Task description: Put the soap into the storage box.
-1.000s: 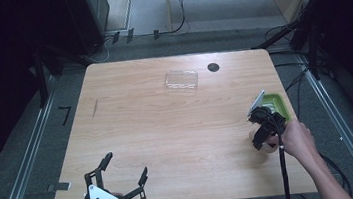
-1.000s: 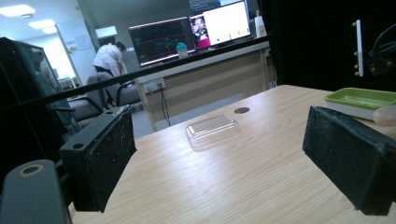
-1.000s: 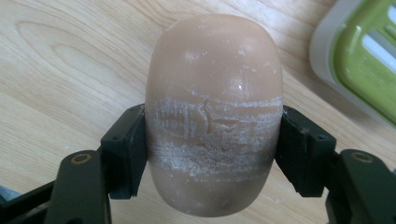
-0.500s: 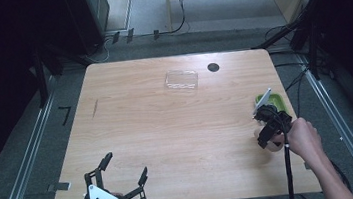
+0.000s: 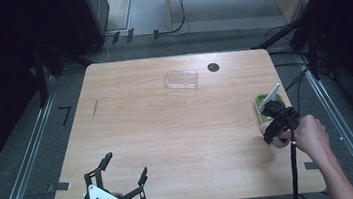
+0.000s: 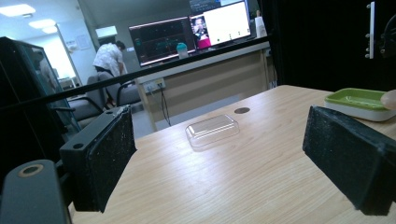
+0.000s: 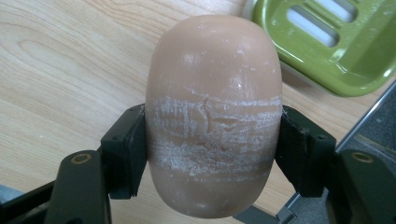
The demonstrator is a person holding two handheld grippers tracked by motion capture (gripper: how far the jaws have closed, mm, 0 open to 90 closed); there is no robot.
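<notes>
Soap (image 7: pixel 214 116) clenched in right gripper (image 7: pixel 212 154), underside hidden; left gripper (image 6: pixel 233 154) released.

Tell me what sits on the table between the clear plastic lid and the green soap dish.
Nothing: in the high view, only bare wood runs from the clear plastic lid to the green soap dish. The left gripper view shows the same bare stretch.

soap (image 7: pixel 214 116): tan-pink, whitish scuffed bands across middle | dish (image 7: pixel 327 42): lime green, white base, pale slots | lid (image 5: pixel 181 80): clear | table (image 5: pixel 168 130): light wood grain, one black round spot | right gripper (image 7: pixel 212 154): black jaws | left gripper (image 5: pixel 122 173): black, grey plate
</notes>
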